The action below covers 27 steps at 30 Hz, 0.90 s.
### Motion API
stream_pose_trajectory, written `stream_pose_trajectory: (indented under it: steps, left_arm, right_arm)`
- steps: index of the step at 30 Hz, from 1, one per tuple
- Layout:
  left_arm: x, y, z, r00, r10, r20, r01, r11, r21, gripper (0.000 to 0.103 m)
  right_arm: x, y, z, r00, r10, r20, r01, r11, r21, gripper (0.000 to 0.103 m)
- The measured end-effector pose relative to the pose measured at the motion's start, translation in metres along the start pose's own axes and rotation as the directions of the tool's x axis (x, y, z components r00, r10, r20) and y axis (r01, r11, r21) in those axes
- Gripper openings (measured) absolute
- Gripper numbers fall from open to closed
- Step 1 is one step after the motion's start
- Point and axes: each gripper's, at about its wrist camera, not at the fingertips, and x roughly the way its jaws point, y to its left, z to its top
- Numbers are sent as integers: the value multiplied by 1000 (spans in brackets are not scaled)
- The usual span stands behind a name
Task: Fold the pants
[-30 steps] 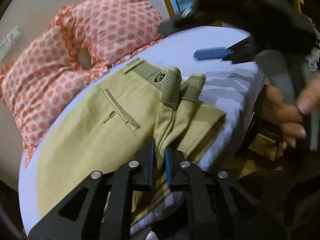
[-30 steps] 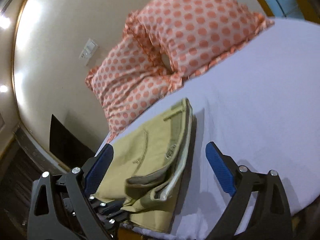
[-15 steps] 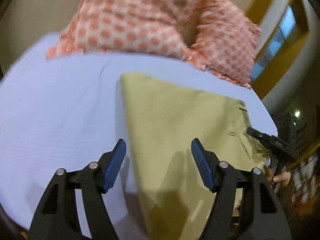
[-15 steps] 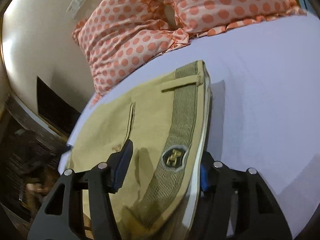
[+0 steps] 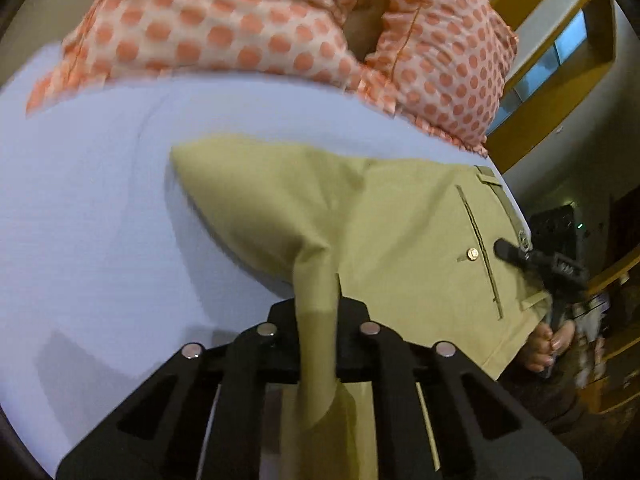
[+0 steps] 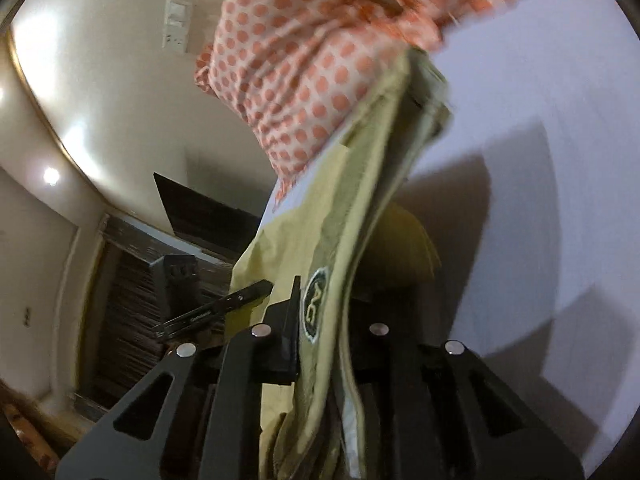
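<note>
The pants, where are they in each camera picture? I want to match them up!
Left wrist view: the pants fill the middle and right, lying on the sheet, one edge pinched in the left tongs.
Right wrist view: the pants run up the middle, the waistband pinched in the right tongs.
Shared landmark: the dotted pillow behind them.

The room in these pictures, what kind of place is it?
Most likely a bedroom. The pants lie on a bed sheet, with two polka-dot pillows behind them against the wall.
</note>
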Motion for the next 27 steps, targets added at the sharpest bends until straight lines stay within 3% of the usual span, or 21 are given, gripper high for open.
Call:
stream_pose_trajectory:
  steps: [5, 6, 7, 8, 9, 11, 12, 13, 14, 15, 16, 17, 19, 22, 24, 27]
  left_arm:
    - [19, -8, 67, 991, 43, 130, -43, 999, -5, 10]
    - [31, -10, 80, 986, 95, 136, -95, 995, -5, 12]
    - [41, -11, 87, 978, 158, 135, -159, 987, -8, 20]
    - [49, -12, 91, 964, 234, 129, -235, 972, -7, 26]
    - [54, -13, 93, 946, 300, 123, -302, 953, -2, 35]
    - [44, -17, 83, 910, 383, 158, -389, 921, 9, 47]
    - [30, -21, 70, 893, 408, 192, -419, 908, 17, 55]
    - [18, -25, 58, 876, 432, 215, -446, 895, 17, 73]
    - [7, -27, 47, 862, 453, 227, -468, 884, 14, 89]
    - [-5, -31, 33, 847, 474, 239, -491, 871, 12, 96]
    - [-18, -38, 14, 835, 490, 250, -509, 861, 15, 101]
    - [-25, -46, -1, 835, 490, 251, -511, 860, 21, 101]
    - [-31, -60, -32, 861, 454, 228, -472, 881, 31, 101]
    - [-22, -71, -69, 909, 382, 164, -394, 918, 45, 101]
    - [-9, -74, -81, 907, 397, 136, -407, 912, 55, 101]
    - [6, -76, -88, 895, 436, 96, -444, 893, 75, 101]
  right_arm:
    - [-8, 8, 64, 989, -83, 123, 87, 996, -31, 15]
    - [-6, 6, 73, 981, -133, 140, 140, 990, -37, 17]
    - [-1, 4, 82, 954, -254, 157, 265, 963, -54, 23]
    - [2, 2, 85, 920, -356, 167, 371, 926, -67, 31]
    - [4, 3, 85, 838, -513, 185, 534, 840, -91, 35]
    - [-2, 10, 76, 720, -652, 239, 689, 714, -126, 41]
    - [-10, 17, 66, 680, -676, 284, 727, 671, -145, 49]
    - [-22, 30, 49, 636, -689, 349, 764, 626, -157, 76]
    - [-30, 44, 32, 613, -685, 394, 780, 604, -165, 101]
    - [-36, 52, 21, 604, -679, 417, 786, 595, -169, 102]
    - [-38, 68, 1, 610, -658, 441, 780, 596, -191, 102]
    - [-38, 76, -12, 634, -639, 437, 763, 608, -218, 102]
    - [-25, 92, -41, 674, -625, 393, 735, 623, -269, 102]
    - [3, 101, -76, 695, -642, 326, 719, 621, -311, 102]
    - [19, 103, -87, 670, -675, 310, 742, 589, -320, 102]
    - [40, 100, -98, 593, -744, 308, 800, 501, -331, 102]
